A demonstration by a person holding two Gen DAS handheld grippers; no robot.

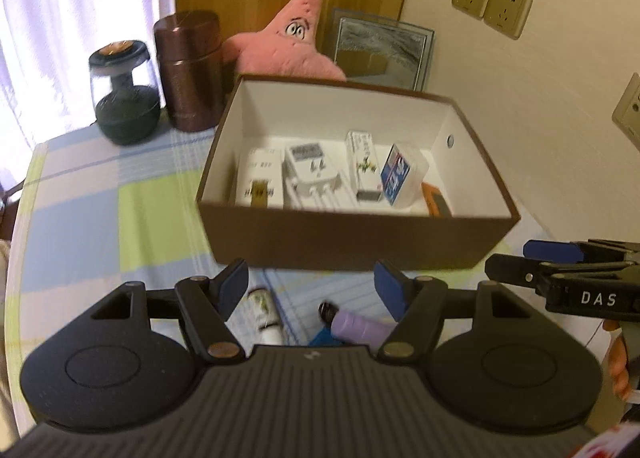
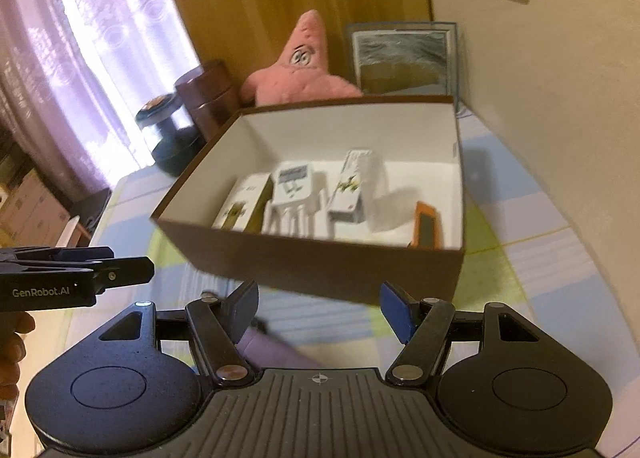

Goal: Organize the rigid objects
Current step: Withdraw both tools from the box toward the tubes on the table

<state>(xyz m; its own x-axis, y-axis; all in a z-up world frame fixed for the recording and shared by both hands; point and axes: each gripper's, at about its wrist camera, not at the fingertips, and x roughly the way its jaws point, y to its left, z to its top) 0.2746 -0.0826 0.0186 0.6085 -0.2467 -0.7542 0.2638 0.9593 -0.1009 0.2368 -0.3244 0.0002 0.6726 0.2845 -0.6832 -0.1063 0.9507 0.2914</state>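
A brown cardboard box [image 1: 344, 246] [image 2: 320, 266] with a white inside stands on the checked tablecloth. It holds several small white packs, a white timer [image 1: 306, 164] [image 2: 294, 182], a blue-and-white pack [image 1: 400, 176] and an orange item [image 1: 438, 202] [image 2: 426, 224]. My left gripper [image 1: 312, 288] is open and empty, in front of the box. Between its fingers on the cloth lie a white tube [image 1: 266, 312] and a purple cylinder [image 1: 360, 328]. My right gripper [image 2: 318, 312] is open and empty, before the box's front wall; it also shows in the left wrist view [image 1: 516, 262].
Behind the box stand a pink star plush [image 1: 288, 42] [image 2: 300, 66], a brown canister [image 1: 188, 70], a dark glass lamp [image 1: 124, 94] and a framed picture [image 1: 382, 48]. The wall with sockets [image 1: 492, 4] is at the right. The table's left edge curves near a curtain.
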